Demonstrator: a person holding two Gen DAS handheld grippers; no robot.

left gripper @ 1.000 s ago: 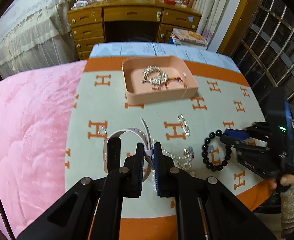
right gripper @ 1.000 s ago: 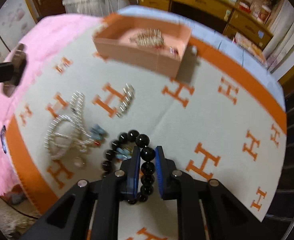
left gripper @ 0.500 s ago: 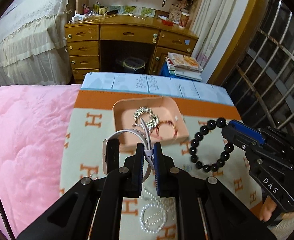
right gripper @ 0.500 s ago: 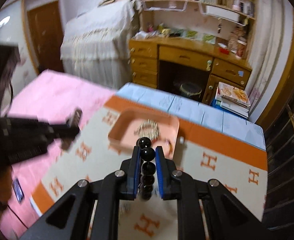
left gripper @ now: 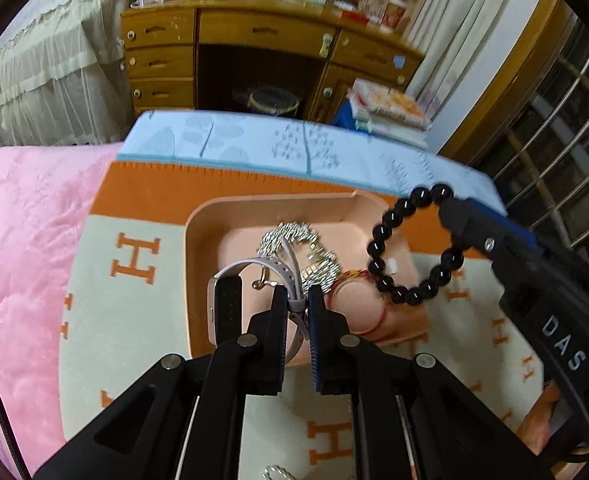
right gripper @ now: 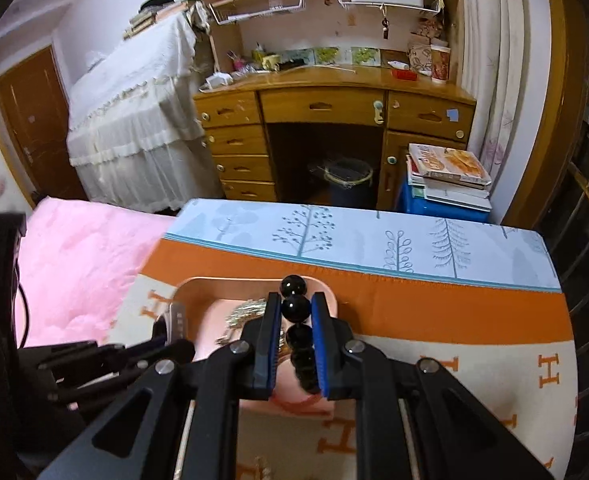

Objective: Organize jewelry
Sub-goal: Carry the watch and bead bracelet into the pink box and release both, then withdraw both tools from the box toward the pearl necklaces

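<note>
My left gripper (left gripper: 297, 305) is shut on the pale strap of a smartwatch (left gripper: 226, 305) and holds it over the near-left part of the pink tray (left gripper: 198, 220). My right gripper (right gripper: 297, 307) is shut on a black bead bracelet (right gripper: 294, 307), which hangs over the tray's right side (left gripper: 412, 248). The right gripper also shows in the left wrist view (left gripper: 450, 210). The tray (right gripper: 190, 282) holds silver chain jewelry (left gripper: 314, 248) and a thin red-gold bangle (left gripper: 356, 308).
The tray sits on an orange and cream blanket (left gripper: 134, 320) with H marks, beside a pink quilt (left gripper: 26, 240). A silver piece (left gripper: 278, 472) lies on the blanket near me. A wooden desk (right gripper: 334, 112) and a book stack (right gripper: 446, 176) stand beyond the bed.
Both grippers lifted their pieces off the blanket and carried them forward. The watch and the bead bracelet now hang over the tray.
</note>
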